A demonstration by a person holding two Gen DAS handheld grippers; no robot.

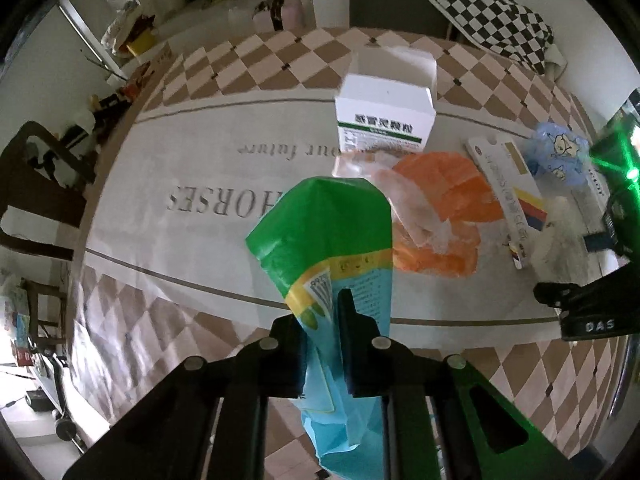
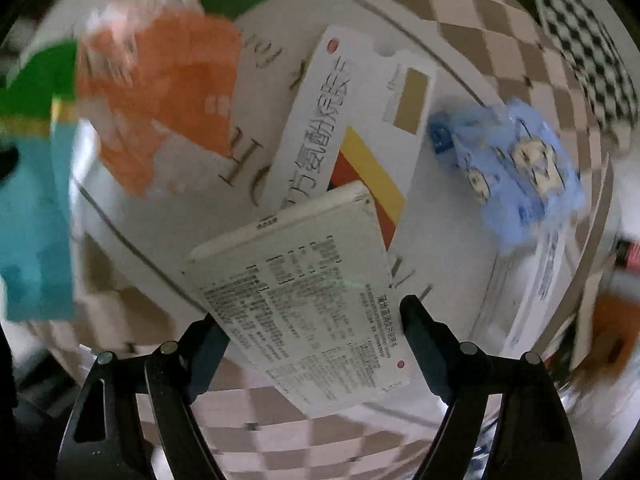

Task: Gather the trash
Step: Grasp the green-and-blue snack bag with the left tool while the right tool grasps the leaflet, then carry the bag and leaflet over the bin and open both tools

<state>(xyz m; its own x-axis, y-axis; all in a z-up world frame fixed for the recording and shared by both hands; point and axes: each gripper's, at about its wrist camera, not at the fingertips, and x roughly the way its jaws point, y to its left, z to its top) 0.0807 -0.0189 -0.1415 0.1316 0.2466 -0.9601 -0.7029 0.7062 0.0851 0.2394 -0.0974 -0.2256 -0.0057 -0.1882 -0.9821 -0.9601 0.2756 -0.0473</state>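
While left claw [image 1: 322, 346] pinches green-blue packet [image 1: 332, 240], right claw [image 2: 310, 330] clamps white box [image 2: 304, 292].

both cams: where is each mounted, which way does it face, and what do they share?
Left wrist: on the left gripper, facing forward over the table; its fingers clamp a green-and-blue packet, and the other gripper shows at the right edge.
Right wrist: on the right gripper, angled down at the table; its fingers grip a white printed box.
Shared: orange wrapper, flat striped box, blue wrapper, the packet.
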